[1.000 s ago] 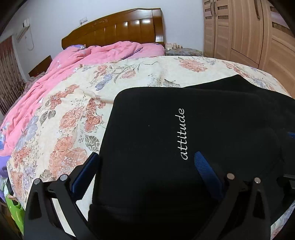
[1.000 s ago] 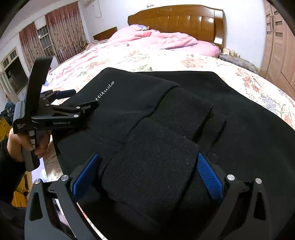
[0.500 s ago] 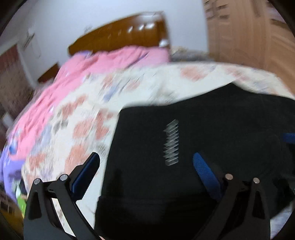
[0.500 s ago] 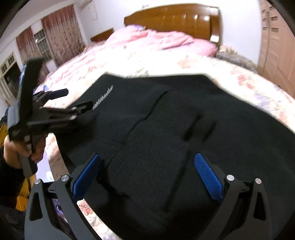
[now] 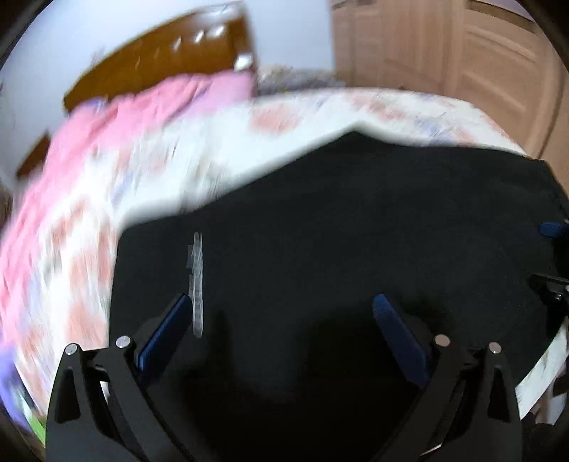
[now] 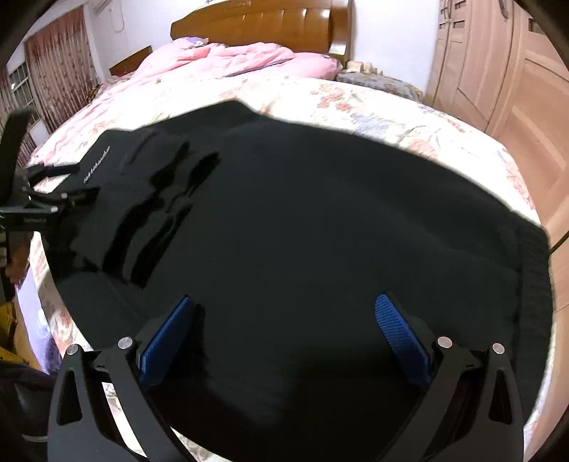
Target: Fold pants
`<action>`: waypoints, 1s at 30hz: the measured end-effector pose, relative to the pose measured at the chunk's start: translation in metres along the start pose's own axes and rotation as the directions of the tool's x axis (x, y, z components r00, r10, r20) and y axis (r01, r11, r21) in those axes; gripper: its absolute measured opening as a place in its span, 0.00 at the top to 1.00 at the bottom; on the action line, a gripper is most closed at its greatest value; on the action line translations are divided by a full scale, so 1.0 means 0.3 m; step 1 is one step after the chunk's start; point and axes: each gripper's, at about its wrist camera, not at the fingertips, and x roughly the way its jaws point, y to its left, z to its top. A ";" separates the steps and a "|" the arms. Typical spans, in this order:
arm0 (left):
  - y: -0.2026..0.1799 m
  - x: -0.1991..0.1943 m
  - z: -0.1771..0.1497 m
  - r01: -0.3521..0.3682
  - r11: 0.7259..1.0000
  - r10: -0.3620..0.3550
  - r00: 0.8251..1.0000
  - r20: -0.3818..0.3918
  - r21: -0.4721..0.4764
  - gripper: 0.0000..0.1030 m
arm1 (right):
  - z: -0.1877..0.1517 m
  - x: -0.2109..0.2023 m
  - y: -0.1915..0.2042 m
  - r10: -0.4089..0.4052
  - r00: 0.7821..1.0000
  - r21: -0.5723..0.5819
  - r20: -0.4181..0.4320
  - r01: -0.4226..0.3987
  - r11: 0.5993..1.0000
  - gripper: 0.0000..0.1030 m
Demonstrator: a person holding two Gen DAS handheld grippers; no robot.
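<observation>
Both tongs, the left tongs (image 5: 281,316) and right tongs (image 6: 284,314), hang released, gripping nothing, and have swung rightward along the black pants (image 6: 320,231) lying on the bed (image 6: 373,106), probably hunting the next fold edge.

pants (image 6: 320,220): matt black knit cloth | headboard (image 6: 259,26): glossy varnished wood | gripper pads (image 6: 402,334): blue textured rubber | quilt (image 6: 234,60): soft pink cloth
</observation>
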 end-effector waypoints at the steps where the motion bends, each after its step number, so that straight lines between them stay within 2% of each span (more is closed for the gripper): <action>1: -0.024 -0.005 0.049 0.029 0.999 -0.030 0.999 0.023 0.021 0.02 | 0.019 -0.002 -0.018 -0.008 1.000 0.011 0.017 0.008 1.000 0.05; 4: -0.155 0.058 0.234 0.129 0.985 -0.135 0.990 0.046 0.113 0.02 | 0.083 0.042 -0.091 -0.067 0.998 0.065 0.013 0.066 0.996 0.05; 6: -0.290 0.169 0.339 0.213 0.955 -0.218 0.976 0.000 0.204 0.02 | 0.099 0.073 -0.133 -0.095 0.995 0.080 -0.015 0.096 0.992 0.05; 9: -0.432 0.310 0.405 0.302 0.915 -0.291 0.953 -0.082 0.269 0.02 | 0.077 0.093 -0.164 -0.097 0.995 0.073 -0.030 0.099 0.992 0.05; 11: -0.483 0.398 0.404 0.279 0.918 -0.250 0.959 -0.134 0.283 0.01 | 0.059 0.086 -0.161 -0.091 0.995 0.039 -0.036 0.092 0.995 0.05; 13: -0.454 0.409 0.419 0.328 0.923 -0.306 0.943 -0.133 0.201 0.01 | 0.067 0.069 -0.163 -0.081 0.996 0.036 -0.042 0.082 0.996 0.05; 15: -0.442 0.412 0.420 0.352 0.920 -0.333 0.934 -0.132 0.171 0.02 | 0.099 0.051 -0.182 -0.056 0.998 0.059 -0.016 0.056 0.997 0.05; 18: -0.460 0.408 0.417 0.331 0.927 -0.313 0.942 -0.122 0.175 0.02 | 0.167 0.065 -0.228 -0.060 0.998 0.057 0.007 0.060 0.997 0.05; 20: -0.482 0.406 0.413 0.303 0.933 -0.284 0.952 -0.118 0.194 0.01 | 0.206 0.124 -0.255 -0.071 0.997 0.018 -0.032 0.072 0.997 0.05; 21: -0.489 0.403 0.408 0.293 0.935 -0.274 0.955 -0.115 0.201 0.01 | 0.214 0.172 -0.279 -0.077 0.993 0.005 -0.090 0.078 0.997 0.04; 23: -0.471 0.401 0.405 0.297 0.934 -0.278 0.954 -0.116 0.197 0.01 | 0.221 0.204 -0.337 -0.095 0.988 0.004 -0.124 0.096 0.995 0.05; 25: -0.465 0.402 0.407 0.301 0.934 -0.283 0.952 -0.119 0.193 0.01 | 0.216 0.189 -0.393 -0.006 0.996 0.079 -0.088 0.013 0.997 0.05; 27: -0.465 0.404 0.408 0.302 0.934 -0.283 0.952 -0.119 0.191 0.01 | 0.209 0.167 -0.412 0.038 0.998 0.112 -0.055 -0.032 0.993 0.05; 28: -0.464 0.405 0.409 0.303 0.934 -0.284 0.951 -0.120 0.190 0.01 | 0.208 0.146 -0.413 0.022 0.999 0.121 -0.038 -0.017 0.993 0.06; 30: -0.463 0.406 0.411 0.304 0.934 -0.286 0.951 -0.120 0.188 0.01 | 0.206 0.077 -0.388 -0.076 0.997 0.131 0.006 0.075 0.989 0.05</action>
